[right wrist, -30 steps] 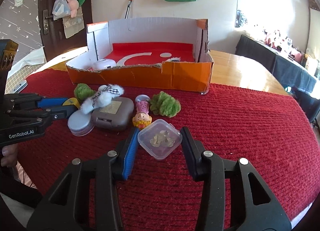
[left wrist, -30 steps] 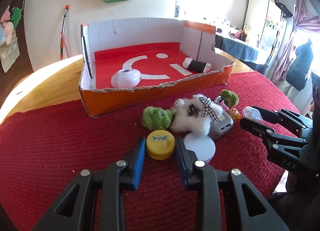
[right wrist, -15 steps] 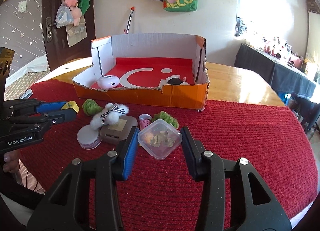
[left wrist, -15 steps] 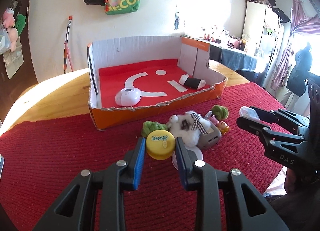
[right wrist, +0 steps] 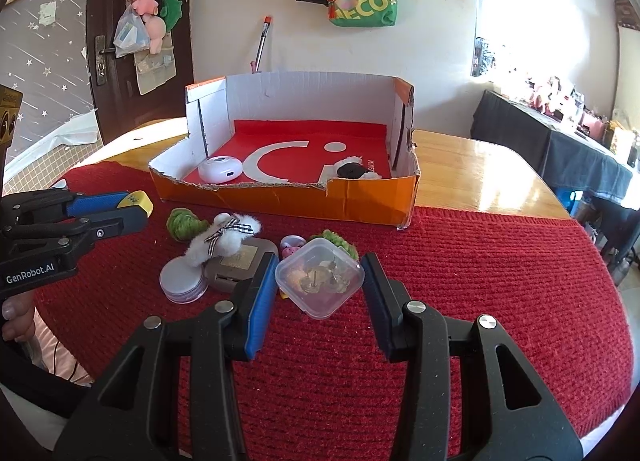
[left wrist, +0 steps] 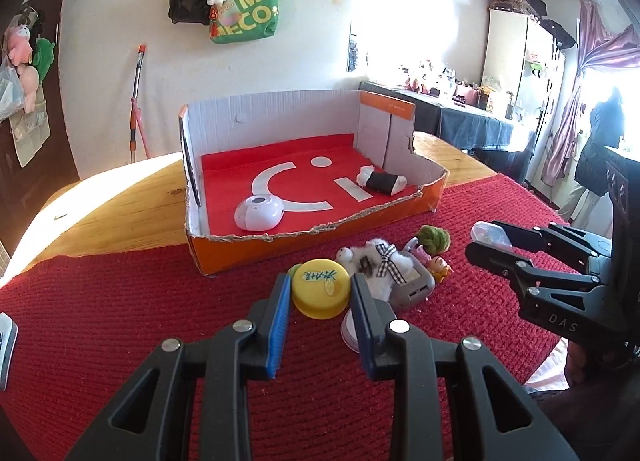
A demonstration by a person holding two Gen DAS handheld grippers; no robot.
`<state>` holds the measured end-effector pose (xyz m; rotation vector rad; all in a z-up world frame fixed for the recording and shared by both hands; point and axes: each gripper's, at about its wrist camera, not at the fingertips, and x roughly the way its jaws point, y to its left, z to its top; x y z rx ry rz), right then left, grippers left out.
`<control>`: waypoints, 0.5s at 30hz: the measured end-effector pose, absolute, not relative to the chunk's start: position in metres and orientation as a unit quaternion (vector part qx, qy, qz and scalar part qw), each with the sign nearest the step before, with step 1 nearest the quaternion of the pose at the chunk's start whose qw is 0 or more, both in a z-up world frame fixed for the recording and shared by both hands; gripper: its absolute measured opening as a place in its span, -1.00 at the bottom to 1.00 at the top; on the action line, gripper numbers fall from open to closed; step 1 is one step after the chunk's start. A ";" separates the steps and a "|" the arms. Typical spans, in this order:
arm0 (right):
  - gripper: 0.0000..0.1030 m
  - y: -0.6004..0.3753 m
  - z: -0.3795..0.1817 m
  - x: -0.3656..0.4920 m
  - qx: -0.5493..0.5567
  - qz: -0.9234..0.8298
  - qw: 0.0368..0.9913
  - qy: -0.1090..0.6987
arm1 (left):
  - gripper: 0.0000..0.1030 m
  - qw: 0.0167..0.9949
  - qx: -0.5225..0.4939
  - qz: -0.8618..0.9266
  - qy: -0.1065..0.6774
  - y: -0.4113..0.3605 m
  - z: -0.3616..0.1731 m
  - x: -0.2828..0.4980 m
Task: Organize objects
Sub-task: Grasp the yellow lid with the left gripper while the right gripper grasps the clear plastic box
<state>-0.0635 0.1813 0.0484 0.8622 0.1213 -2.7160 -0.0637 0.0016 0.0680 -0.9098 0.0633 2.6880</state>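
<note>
My left gripper [left wrist: 320, 293] is shut on a yellow round lid [left wrist: 319, 288] and holds it above the red cloth; it also shows in the right wrist view [right wrist: 128, 207]. My right gripper [right wrist: 318, 281] is shut on a small clear plastic box [right wrist: 320, 277] of pins, lifted above the cloth; it also shows in the left wrist view [left wrist: 486, 241]. The orange cardboard box [left wrist: 312, 237] with a red floor stands behind, holding a white oval device [left wrist: 260, 212] and a black-and-white plush roll [left wrist: 382, 181].
On the red cloth [right wrist: 480, 281] lie a white fluffy toy with a checked bow [right wrist: 222, 239], a grey case [right wrist: 242, 261], a round white tin [right wrist: 182, 281], two green pompoms [right wrist: 182, 223] and a small pink figure [right wrist: 290, 245]. Bare wooden table [right wrist: 480, 165] lies right of the box.
Both grippers have risen with their objects, and the view has pulled up and back from the pile. The box interior shows more fully now.
</note>
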 end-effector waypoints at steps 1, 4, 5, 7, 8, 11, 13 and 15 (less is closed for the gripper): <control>-0.21 0.181 0.048 -0.064 0.299 -0.942 0.144 0.043 | -0.40 0.152 -0.317 0.936 0.022 0.002 0.068 -0.064; -0.21 0.181 0.049 -0.064 0.300 -0.942 0.145 0.044 | -0.40 0.152 -0.317 0.936 0.022 0.002 0.068 -0.063; -0.21 0.181 0.049 -0.064 0.299 -0.942 0.145 0.044 | -0.40 0.152 -0.317 0.936 0.022 0.002 0.069 -0.063; -0.21 0.181 0.050 -0.064 0.298 -0.942 0.145 0.046 | -0.40 0.153 -0.316 0.936 0.023 0.003 0.069 -0.063; -0.21 0.181 0.051 -0.065 0.297 -0.943 0.145 0.046 | -0.40 0.154 -0.315 0.936 0.023 0.003 0.070 -0.064; -0.21 0.181 0.056 -0.068 0.292 -0.944 0.149 0.047 | -0.40 0.156 -0.312 0.937 0.021 0.003 0.073 -0.066; -0.21 0.182 0.061 -0.071 0.287 -0.945 0.151 0.049 | -0.40 0.160 -0.309 0.937 0.015 0.002 0.076 -0.070; -0.21 0.181 0.066 -0.076 0.283 -0.945 0.156 0.051 | -0.40 0.164 -0.306 0.938 0.012 0.003 0.080 -0.075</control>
